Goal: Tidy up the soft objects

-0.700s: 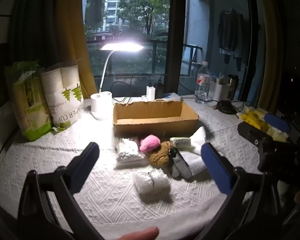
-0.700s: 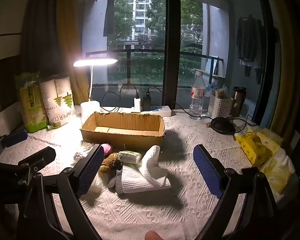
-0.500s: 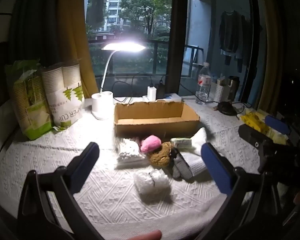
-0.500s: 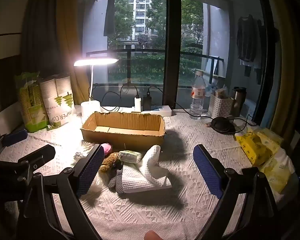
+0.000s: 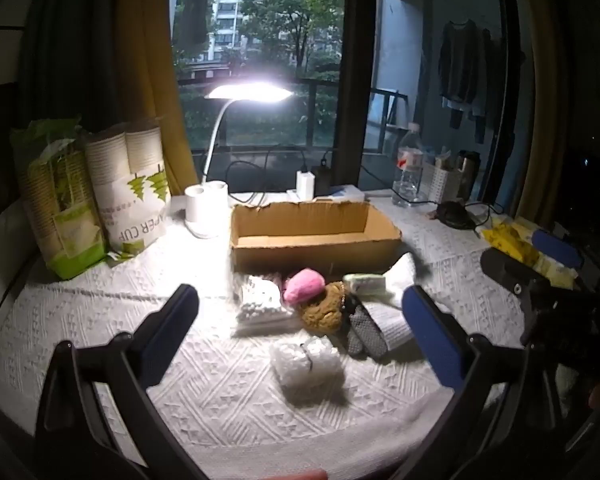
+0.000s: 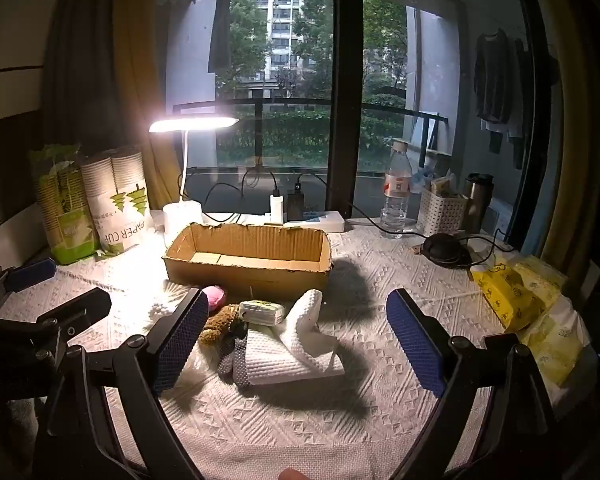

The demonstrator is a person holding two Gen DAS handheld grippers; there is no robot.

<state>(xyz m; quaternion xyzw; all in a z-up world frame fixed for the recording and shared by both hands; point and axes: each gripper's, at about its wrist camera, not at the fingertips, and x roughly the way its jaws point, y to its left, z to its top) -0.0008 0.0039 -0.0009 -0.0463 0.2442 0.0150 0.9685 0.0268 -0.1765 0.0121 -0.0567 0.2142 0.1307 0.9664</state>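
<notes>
An open cardboard box [image 5: 312, 236] [image 6: 248, 260] stands mid-table with nothing visible inside. In front of it lie a pink soft ball [image 5: 304, 285] [image 6: 215, 295], a brown plush toy [image 5: 323, 312] [image 6: 220, 322], a small green-white packet [image 5: 364, 283] [image 6: 262, 312], a folded white towel [image 6: 296, 352] [image 5: 396, 280], a grey knitted piece [image 5: 366, 334] [image 6: 236, 360] and two clear bags of white bits [image 5: 260, 304] [image 5: 308, 368]. My left gripper [image 5: 300, 336] hovers open, short of the pile. My right gripper [image 6: 300, 340] is open too, with the towel seen between its fingers farther off.
Paper cup sleeves [image 5: 128, 184] and a lit desk lamp [image 5: 246, 94] stand at the back left. A water bottle [image 6: 396, 192], white basket [image 6: 440, 212], flask and black cabled object [image 6: 444, 248] are back right. Yellow tissue packs [image 6: 516, 296] lie at the right edge.
The left wrist view has shifted very slightly rightward. Both grippers stay open, and the objects have not moved.
</notes>
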